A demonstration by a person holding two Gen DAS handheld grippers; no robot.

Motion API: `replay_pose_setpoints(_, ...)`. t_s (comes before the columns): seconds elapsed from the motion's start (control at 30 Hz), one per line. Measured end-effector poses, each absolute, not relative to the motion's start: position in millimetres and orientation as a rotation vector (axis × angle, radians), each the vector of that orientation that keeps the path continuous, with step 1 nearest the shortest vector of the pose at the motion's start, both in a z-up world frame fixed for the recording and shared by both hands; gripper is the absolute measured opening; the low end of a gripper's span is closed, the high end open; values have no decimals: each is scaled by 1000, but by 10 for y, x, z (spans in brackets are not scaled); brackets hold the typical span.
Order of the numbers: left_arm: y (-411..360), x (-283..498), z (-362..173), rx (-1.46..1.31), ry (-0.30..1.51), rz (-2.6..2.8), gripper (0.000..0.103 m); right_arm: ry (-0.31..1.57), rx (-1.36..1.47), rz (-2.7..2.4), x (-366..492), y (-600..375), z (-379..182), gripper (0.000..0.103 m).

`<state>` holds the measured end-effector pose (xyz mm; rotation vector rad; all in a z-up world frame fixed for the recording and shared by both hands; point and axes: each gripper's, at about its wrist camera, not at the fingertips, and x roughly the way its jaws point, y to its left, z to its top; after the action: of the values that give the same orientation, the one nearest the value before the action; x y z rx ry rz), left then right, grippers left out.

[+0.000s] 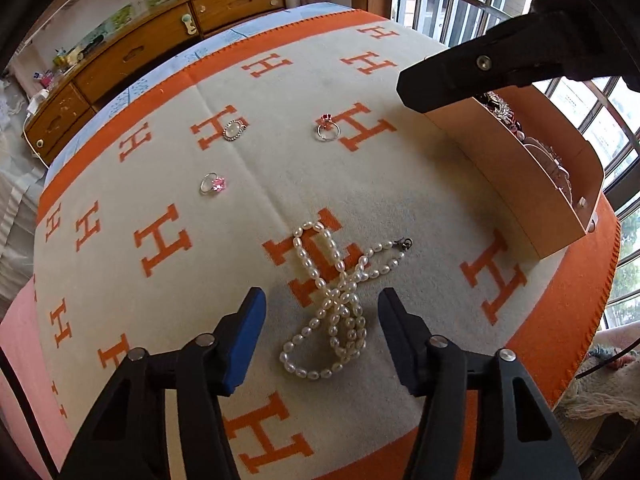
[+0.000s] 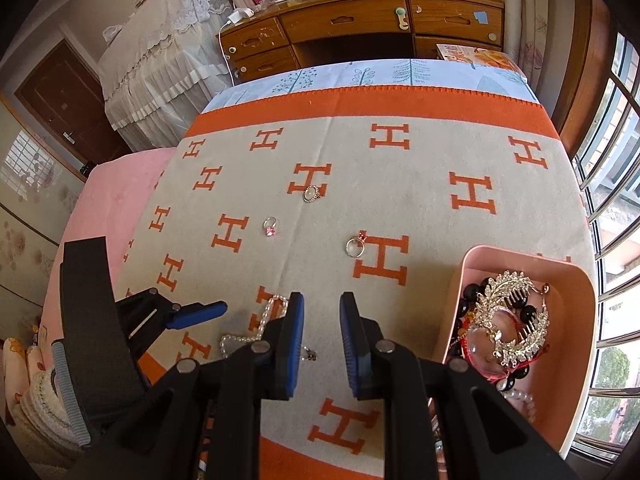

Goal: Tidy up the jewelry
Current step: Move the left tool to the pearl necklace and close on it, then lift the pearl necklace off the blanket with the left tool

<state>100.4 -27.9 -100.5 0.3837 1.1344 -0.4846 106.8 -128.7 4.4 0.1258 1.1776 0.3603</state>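
A white pearl necklace (image 1: 334, 300) lies tangled on the cream and orange blanket (image 1: 160, 184). My left gripper (image 1: 322, 316) is open, its blue pads either side of the pearls, just above them. A pink-stone ring (image 1: 213, 184), a red-stone ring (image 1: 328, 128) and an oval white brooch (image 1: 234, 130) lie farther off. A pink jewelry box (image 2: 576, 360) at the right holds a crystal hair comb (image 2: 512, 320) and dark beads. My right gripper (image 2: 322, 344) is open and empty beside the box; part of the necklace (image 2: 256, 328) shows to its left.
A wooden dresser (image 2: 360, 28) stands beyond the table's far edge. Barred windows (image 2: 612, 200) run along the right. The left gripper (image 2: 192, 316) shows in the right wrist view at lower left. A lace-covered piece of furniture (image 2: 160, 60) stands at the back left.
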Motion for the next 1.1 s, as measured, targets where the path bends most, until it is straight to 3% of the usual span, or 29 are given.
replay_pose_setpoints(0.1, -297, 1030, -1026, 384, 1146, -508, 47, 1184, 128, 354, 1084, -1317, 7, 18)
replay_pose_setpoints(0.27, -338, 998, -1009, 386, 1158, -565, 11, 1193, 138, 345, 1122, -1364, -44, 18)
replay_pose_setpoints(0.53, -173, 1053, -913, 293, 1141, -520, 3, 1205, 138, 352, 1164, -1334, -95, 18)
replay_pose_setpoints(0.93, 524, 1115, -328, 34, 1015, -410, 4, 1226, 132, 328, 1554, -1112, -204, 18)
replay_pose_setpoints(1.0, 519, 1082, -376, 38, 1030, -434, 10, 1242, 137, 329, 1603, -1060, -251, 18)
replay_pose_setpoints(1.1, 407, 1035, -527, 83, 1059, -442, 41, 1251, 126, 345, 1601, -970, -287, 18)
